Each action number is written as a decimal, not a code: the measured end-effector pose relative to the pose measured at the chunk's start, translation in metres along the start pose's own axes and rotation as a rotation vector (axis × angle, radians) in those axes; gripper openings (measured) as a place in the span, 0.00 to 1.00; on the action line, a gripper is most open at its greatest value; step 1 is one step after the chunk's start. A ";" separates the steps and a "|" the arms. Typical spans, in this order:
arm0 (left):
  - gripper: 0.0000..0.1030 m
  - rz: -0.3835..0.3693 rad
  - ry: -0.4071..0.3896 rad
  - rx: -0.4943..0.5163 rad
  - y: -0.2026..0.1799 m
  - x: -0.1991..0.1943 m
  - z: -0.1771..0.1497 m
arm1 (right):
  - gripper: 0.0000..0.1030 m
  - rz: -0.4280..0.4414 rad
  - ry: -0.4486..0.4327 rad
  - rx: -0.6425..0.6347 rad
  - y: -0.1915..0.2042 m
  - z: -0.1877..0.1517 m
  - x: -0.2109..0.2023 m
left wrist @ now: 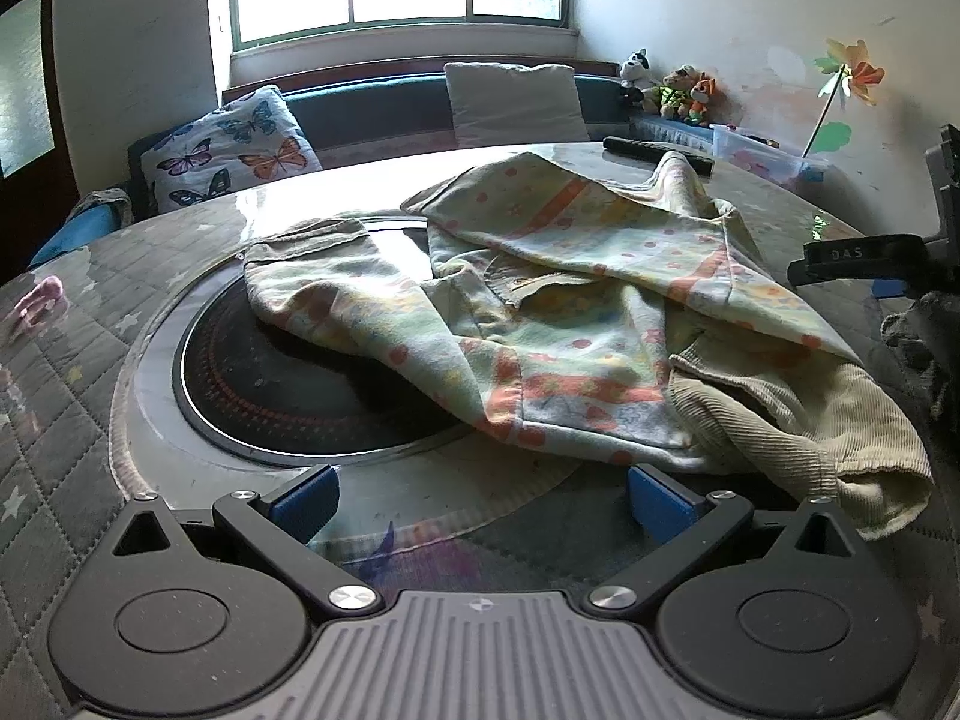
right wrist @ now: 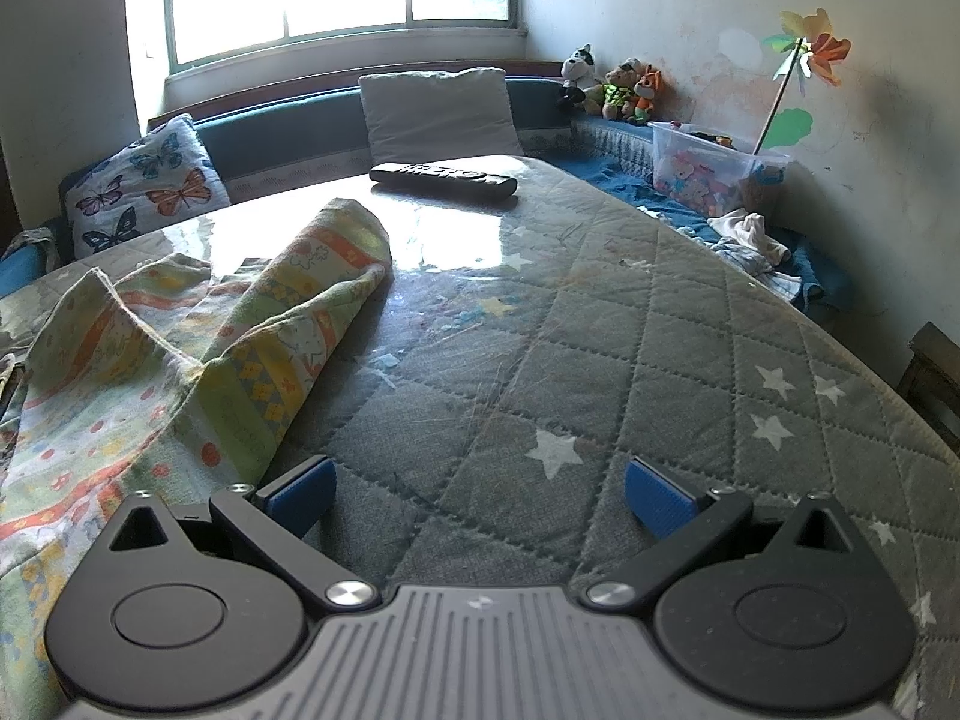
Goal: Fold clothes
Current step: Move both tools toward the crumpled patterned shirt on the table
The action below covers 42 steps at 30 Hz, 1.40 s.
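Note:
A crumpled jacket (left wrist: pixel 540 300) with a pale patterned lining and beige corduroy outside lies on the round table, partly over the black inset disc (left wrist: pixel 288 384). My left gripper (left wrist: pixel 480 501) is open and empty, just short of the jacket's near hem. In the right wrist view the jacket (right wrist: pixel 180 336) lies to the left, one sleeve reaching toward the table's middle. My right gripper (right wrist: pixel 480 495) is open and empty over bare quilted cloth, right of the jacket. The right gripper's body shows at the right edge of the left wrist view (left wrist: pixel 876 258).
A black remote (right wrist: pixel 444 179) lies at the table's far side. A quilted grey star cover (right wrist: pixel 660 360) under clear plastic tops the table. Behind it a bench holds a butterfly cushion (right wrist: pixel 144 186), a grey cushion (right wrist: pixel 438 114), plush toys (right wrist: pixel 624 90) and a plastic box (right wrist: pixel 708 174).

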<state>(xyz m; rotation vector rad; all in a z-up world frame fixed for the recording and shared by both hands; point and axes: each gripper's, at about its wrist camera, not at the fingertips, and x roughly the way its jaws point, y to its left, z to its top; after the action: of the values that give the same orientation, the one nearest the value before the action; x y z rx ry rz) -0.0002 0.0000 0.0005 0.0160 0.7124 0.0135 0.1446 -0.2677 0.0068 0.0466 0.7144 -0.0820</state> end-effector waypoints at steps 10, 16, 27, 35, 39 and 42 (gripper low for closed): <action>1.00 0.038 0.034 -0.033 -0.008 -0.007 -0.001 | 1.00 0.050 -0.007 -0.045 -0.014 -0.021 -0.032; 1.00 0.074 0.048 -0.044 -0.013 -0.014 -0.004 | 1.00 0.092 -0.006 -0.046 -0.023 -0.037 -0.061; 1.00 0.086 0.044 -0.019 -0.028 -0.032 -0.012 | 1.00 0.150 -0.039 -0.098 -0.017 -0.064 -0.108; 1.00 0.082 0.030 -0.014 -0.033 -0.043 -0.018 | 1.00 0.198 -0.062 -0.171 -0.006 -0.087 -0.137; 1.00 0.074 0.028 -0.017 -0.035 -0.047 -0.022 | 1.00 0.220 -0.064 -0.190 -0.001 -0.094 -0.148; 1.00 0.075 0.029 -0.013 -0.037 -0.048 -0.024 | 1.00 0.237 -0.068 -0.211 0.003 -0.098 -0.155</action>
<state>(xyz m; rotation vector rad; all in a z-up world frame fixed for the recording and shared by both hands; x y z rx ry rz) -0.0526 -0.0378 0.0129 0.0304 0.7402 0.0905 -0.0357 -0.2483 0.0341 -0.0736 0.6421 0.2176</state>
